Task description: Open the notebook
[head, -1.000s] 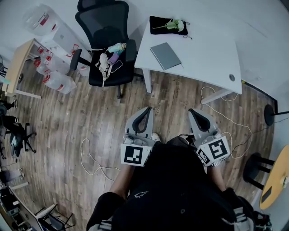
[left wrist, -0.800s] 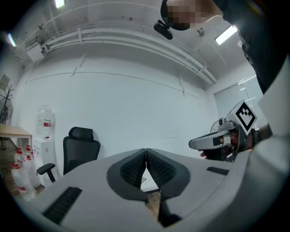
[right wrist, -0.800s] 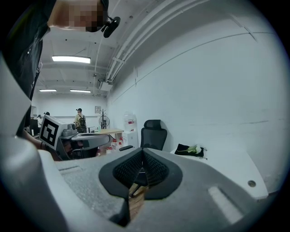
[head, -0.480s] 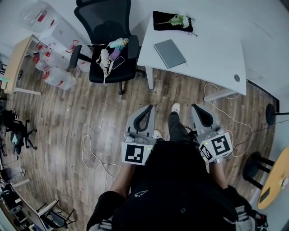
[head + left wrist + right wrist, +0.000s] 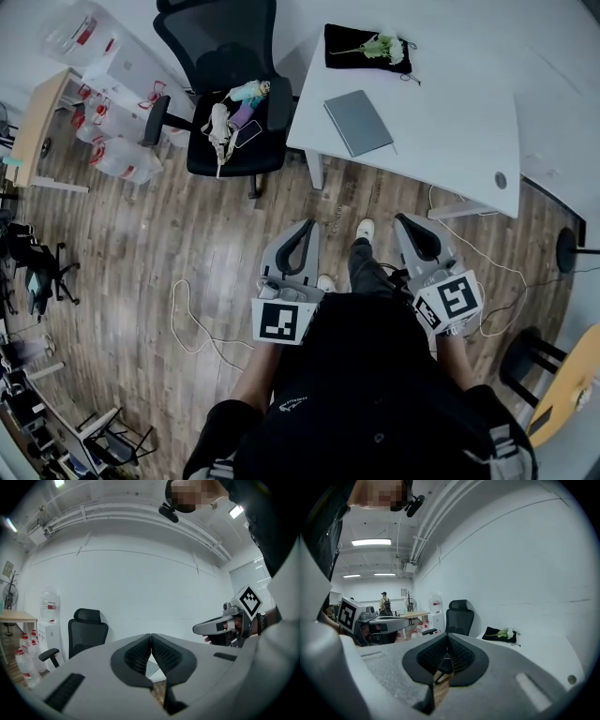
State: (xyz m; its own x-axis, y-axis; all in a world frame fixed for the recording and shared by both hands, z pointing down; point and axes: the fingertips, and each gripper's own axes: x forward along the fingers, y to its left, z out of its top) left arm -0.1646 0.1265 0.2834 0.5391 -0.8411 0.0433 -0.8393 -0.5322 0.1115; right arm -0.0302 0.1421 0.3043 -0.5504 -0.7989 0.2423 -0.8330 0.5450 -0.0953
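The notebook [image 5: 358, 123] lies closed on the white table [image 5: 450, 112]. The left gripper [image 5: 298, 246] and right gripper [image 5: 418, 236] are held well short of it, jaws together and empty.

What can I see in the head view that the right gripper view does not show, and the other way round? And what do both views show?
Only the head view: the closed grey rectangular notebook and the person's white shoe on the wooden floor. Only the right gripper view: a distant standing person and long ceiling lights. Both: the white table, the black mesh office chair, and the black cloth with white flowers.
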